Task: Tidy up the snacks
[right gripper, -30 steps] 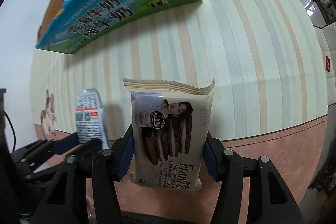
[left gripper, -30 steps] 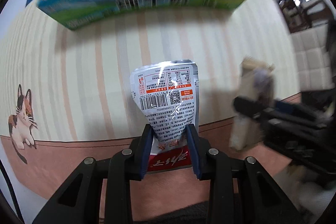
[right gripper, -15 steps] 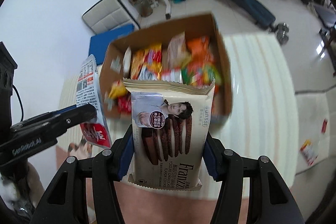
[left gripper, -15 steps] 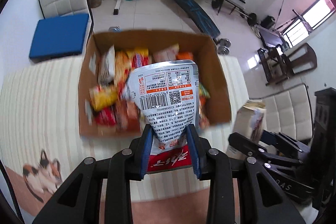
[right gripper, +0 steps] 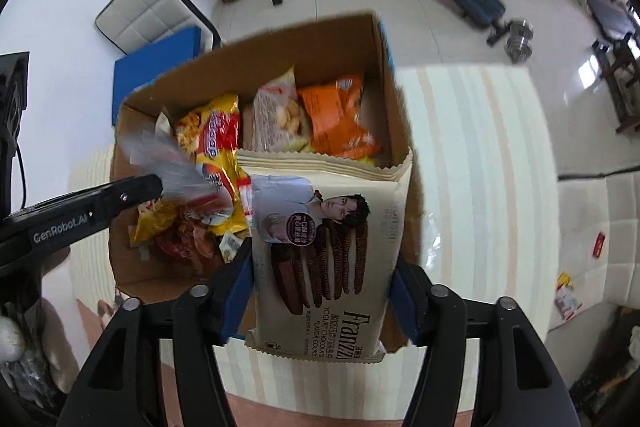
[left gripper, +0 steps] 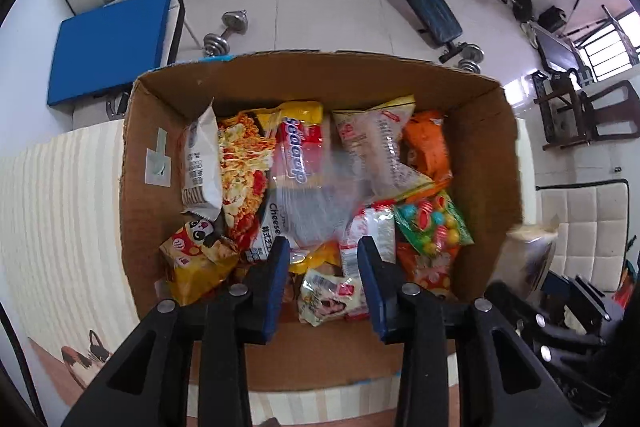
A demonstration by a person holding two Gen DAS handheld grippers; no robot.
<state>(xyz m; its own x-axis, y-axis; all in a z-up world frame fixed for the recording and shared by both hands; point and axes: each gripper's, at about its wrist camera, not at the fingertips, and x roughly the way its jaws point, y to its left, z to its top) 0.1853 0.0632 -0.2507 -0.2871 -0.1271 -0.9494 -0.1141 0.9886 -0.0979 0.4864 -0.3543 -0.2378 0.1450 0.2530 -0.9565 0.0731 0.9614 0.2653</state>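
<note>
A cardboard box (left gripper: 136, 163) full of snack packets stands on the striped table; it also shows in the right wrist view (right gripper: 360, 39). My left gripper (left gripper: 323, 259) hovers over the box's near side, jaws open. A blurred silver packet (left gripper: 320, 195) is dropping just past the left gripper's fingertips into the box; it also shows as a blur in the right wrist view (right gripper: 172, 167). My right gripper (right gripper: 322, 275) is shut on a cream Franzzi cookie pack (right gripper: 328, 247), held above the box's right near corner.
The box holds several packets: a yellow-red bag (left gripper: 296, 143), an orange bag (left gripper: 428, 147), a candy bag (left gripper: 432, 223). A striped cloth (right gripper: 472, 155) covers the table. Chairs, a blue cushion (left gripper: 112, 43) and gym gear stand on the floor behind.
Both grippers rose and moved forward over the box. My left gripper opened and let go of the silver packet, which falls into the box. The right gripper still holds the cookie pack.
</note>
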